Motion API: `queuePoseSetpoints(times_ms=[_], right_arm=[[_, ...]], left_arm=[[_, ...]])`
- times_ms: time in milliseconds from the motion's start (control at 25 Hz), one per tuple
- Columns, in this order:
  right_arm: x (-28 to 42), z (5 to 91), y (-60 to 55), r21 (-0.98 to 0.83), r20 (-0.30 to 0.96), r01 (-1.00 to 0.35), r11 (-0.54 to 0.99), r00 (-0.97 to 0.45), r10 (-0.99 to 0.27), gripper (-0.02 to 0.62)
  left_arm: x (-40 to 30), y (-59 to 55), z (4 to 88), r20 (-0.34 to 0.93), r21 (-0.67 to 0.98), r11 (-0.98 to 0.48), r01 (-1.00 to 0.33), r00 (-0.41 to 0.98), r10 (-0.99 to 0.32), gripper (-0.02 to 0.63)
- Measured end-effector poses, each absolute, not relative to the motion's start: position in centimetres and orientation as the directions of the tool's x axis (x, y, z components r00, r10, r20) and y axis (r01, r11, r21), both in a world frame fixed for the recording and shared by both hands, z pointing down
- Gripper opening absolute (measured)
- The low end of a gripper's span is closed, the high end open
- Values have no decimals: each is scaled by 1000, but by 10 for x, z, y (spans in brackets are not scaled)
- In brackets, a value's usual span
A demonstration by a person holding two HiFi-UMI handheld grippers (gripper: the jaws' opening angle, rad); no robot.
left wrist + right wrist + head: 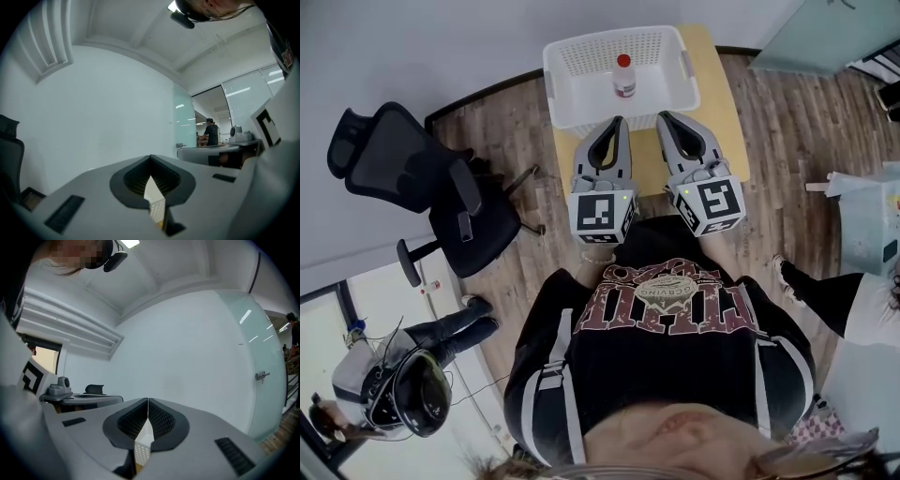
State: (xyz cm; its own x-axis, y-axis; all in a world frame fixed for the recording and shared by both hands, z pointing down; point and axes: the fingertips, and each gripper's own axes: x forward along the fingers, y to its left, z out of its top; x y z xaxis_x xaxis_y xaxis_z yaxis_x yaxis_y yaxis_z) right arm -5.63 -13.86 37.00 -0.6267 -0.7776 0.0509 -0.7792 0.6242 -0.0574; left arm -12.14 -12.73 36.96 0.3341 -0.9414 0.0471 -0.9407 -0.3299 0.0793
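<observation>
Head view looks down on the left gripper [617,120] and right gripper [666,116], held side by side on the near side of a white basket [558,56]. Their tips reach the basket's near wall. Each gripper's own view shows its jaws pressed together tip to tip with nothing between them. Only a sliver of the basket's perforated wall shows through the opening behind the tips.

A small bottle [624,79] with a red cap stands upright inside the basket, near the middle of its floor and apart from all four walls. Nothing else is visible in the basket. The basket sits on a small table [722,103], covering most of its far part. A black chair [412,169] stands on the floor well to the basket's left.

The bottle looks light and rigid, with a smooth round body that could slip or roll from a loose pinch. Being narrow and tall, it would probably tip at a sideways nudge. The surest hold seems to be across the body just below the cap, jaws coming down from above the basket's rim.

The basket looks like thin moulded plastic, light and somewhat springy. Its rolled rim and the end walls seem the places to grip. One-sided lifting would likely tilt it and topple the bottle.
</observation>
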Motion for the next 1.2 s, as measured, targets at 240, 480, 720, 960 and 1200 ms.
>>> queuePoseSetpoints(times_ms=[240,480,720,960,1200], right_arm=[[-72,376,-148,-64,59,-781,621,-624,-779,17],[-69,381,-158,-69,76,-781,621,-625,-777,17],[-61,382,-179,-79,75,-763,641,-646,-760,17],[-60,384,-208,-72,107,-727,683,-687,-719,17],[-62,400,-235,-61,168,-702,710,-708,-686,18]], left_arm=[[-137,-138,376,55,84,-332,-940,337,-940,46],[-135,-148,380,65,93,-325,-941,332,-941,46],[-133,-163,382,78,94,-274,-957,281,-956,46],[-130,-183,383,101,99,-224,-970,233,-967,46],[-137,-199,389,128,105,-171,-980,184,-974,46]])
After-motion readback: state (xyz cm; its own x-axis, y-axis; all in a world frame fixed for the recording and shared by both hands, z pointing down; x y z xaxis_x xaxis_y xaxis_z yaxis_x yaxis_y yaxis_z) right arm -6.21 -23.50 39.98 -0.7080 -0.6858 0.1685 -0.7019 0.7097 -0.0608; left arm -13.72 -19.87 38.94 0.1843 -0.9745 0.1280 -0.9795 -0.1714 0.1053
